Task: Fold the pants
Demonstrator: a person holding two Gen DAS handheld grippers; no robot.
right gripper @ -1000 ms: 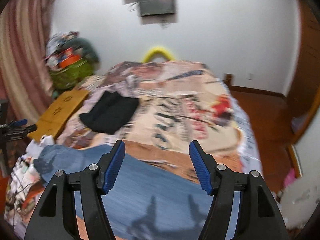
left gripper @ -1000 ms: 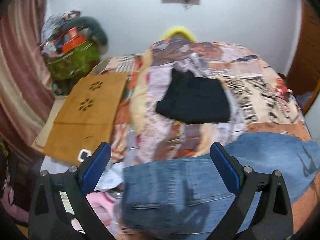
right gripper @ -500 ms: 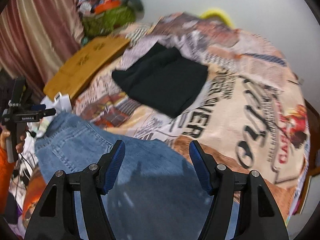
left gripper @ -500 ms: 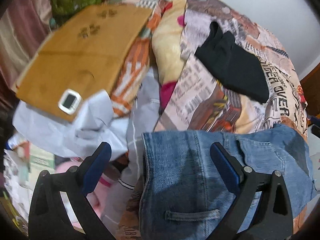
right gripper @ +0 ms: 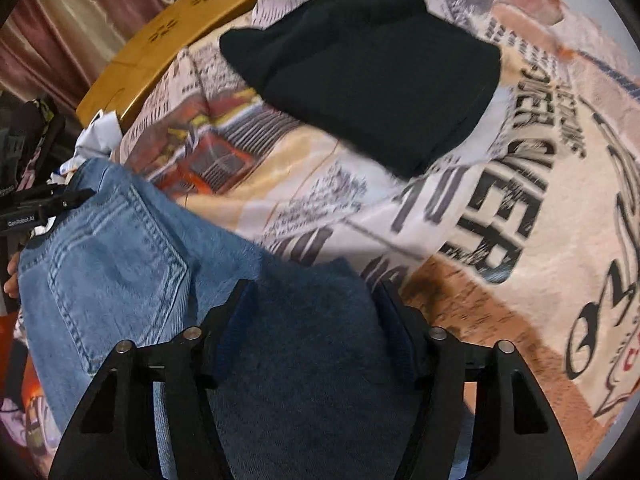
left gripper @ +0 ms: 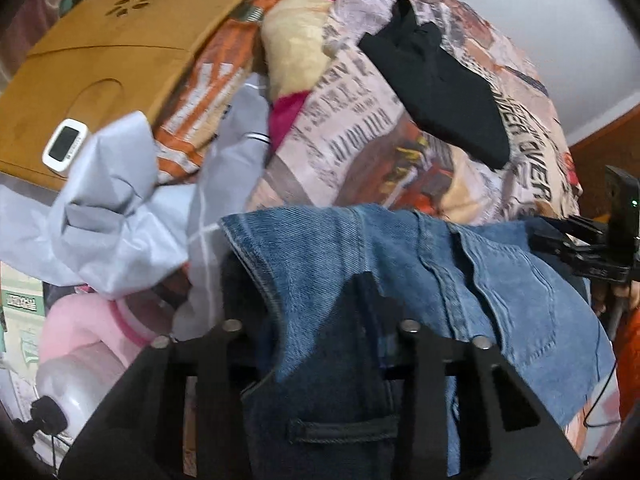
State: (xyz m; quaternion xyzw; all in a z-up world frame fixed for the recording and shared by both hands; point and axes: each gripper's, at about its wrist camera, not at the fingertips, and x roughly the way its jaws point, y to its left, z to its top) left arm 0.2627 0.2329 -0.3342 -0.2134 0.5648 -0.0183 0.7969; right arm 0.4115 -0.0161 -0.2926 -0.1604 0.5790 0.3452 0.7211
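Blue jeans [left gripper: 500, 280] lie on the printed bedspread [left gripper: 352, 140], back pocket up. My left gripper [left gripper: 316, 300] is low over the waistband; denim bulges up between its fingers and hides the tips. My right gripper [right gripper: 312, 300] is also down on the jeans [right gripper: 112, 264], with a hump of denim filling the gap between its fingers [right gripper: 394, 320]. The right gripper shows in the left wrist view [left gripper: 576, 248] at the jeans' right edge, and the left gripper shows in the right wrist view [right gripper: 60, 200] at the left edge.
A folded black garment [left gripper: 440, 80] lies further up the bed, also in the right wrist view [right gripper: 368, 64]. A wooden board [left gripper: 104, 60] with a small white device [left gripper: 64, 148] sits left. Crumpled white fabric [left gripper: 120, 216] and pink items [left gripper: 88, 328] lie beside the bed.
Both grippers have dropped down onto the jeans and their fingers have come closer together, with denim now bunched between them. The views have tilted down toward the bed.
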